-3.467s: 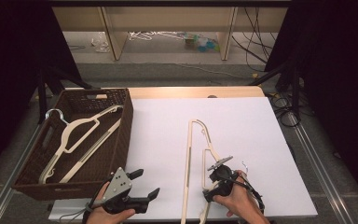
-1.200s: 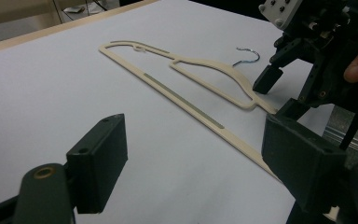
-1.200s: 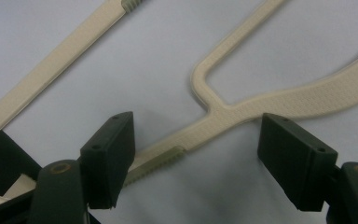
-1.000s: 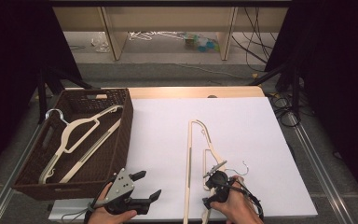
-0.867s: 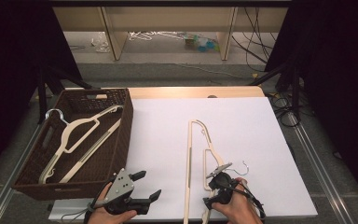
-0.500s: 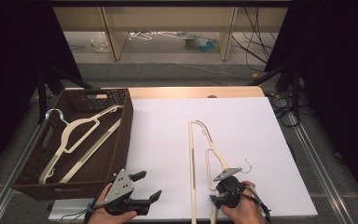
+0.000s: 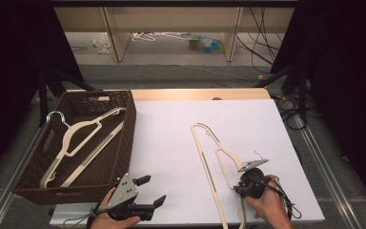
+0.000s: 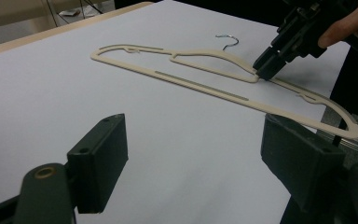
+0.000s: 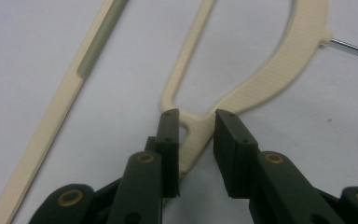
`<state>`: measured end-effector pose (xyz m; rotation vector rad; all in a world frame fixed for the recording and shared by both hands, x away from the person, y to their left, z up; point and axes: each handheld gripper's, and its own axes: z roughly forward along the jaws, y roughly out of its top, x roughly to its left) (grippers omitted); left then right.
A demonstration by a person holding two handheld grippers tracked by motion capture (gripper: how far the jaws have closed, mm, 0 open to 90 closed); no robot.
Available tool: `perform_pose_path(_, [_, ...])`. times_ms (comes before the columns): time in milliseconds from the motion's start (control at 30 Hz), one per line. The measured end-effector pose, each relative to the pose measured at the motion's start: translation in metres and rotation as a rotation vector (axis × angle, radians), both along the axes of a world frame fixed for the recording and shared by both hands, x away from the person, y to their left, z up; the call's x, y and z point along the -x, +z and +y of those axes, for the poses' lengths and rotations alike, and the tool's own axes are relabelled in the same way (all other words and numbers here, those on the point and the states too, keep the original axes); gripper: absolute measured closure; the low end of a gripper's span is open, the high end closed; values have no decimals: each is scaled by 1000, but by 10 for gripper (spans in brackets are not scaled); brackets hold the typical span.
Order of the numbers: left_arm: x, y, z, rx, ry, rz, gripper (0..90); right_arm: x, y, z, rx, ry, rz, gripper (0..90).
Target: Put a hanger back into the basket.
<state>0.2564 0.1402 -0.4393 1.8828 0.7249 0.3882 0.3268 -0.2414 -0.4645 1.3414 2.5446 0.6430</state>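
The hanger (image 9: 265,79) at centre frame looks like matt cream plastic with fine ribbing, its hook (image 9: 352,46) shiny metal. The counter (image 7: 171,143) is smooth, matt white. The basket (image 7: 124,143) at left is dark woven wicker.

Open white tabletop (image 7: 171,143) stretches between the brown wicker basket (image 7: 124,138) and the cream hanger (image 7: 209,157) lying right of it; the basket's tall wall blocks low passage leftward, while beyond the hanger bare board runs to the far edge.
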Motion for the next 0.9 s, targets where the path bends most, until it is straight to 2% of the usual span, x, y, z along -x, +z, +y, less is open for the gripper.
perform_pose_path(67, [0,0,-1,0,-2,1,227,-2,1,-3,-16,-8,11,723])
perform_pose_path(133, [0,0,-1,6,-1,3,227,2,3,-3,-33,-28,31,669])
perform_pose_path(200, [0,0,-1,7,-1,3,228,10,4,-1,-15,-2,44,656])
perform_pose_path(233, [0,0,-1,7,-1,3,228,14,5,0,10,11,57,648])
perform_pose_path(300, [0,-1,-2,11,-5,4,228,17,4,3,40,1,77,635])
perform_pose_path(367, [0,0,-1,5,-3,3,228,16,4,5,53,9,70,615])
perform_pose_path(400, [0,0,-1,7,-2,3,228,17,4,7,56,-6,81,596])
perform_pose_path(467, [0,0,-1,6,-3,2,228,18,3,7,49,0,72,560])
perform_pose_path(667, [0,0,-1,4,-6,2,228,18,3,8,84,11,57,642])
perform_pose_path(733, [0,0,-1,7,-2,2,228,20,4,9,81,-13,87,651])
perform_pose_path(767, [0,0,-1,6,-2,1,229,18,2,7,69,-1,66,663])
perform_pose_path(833, [1,0,-1,4,-4,4,229,16,2,2,50,3,61,699])
perform_pose_path(900, [1,0,-2,4,-3,5,229,15,2,-1,20,-7,75,710])
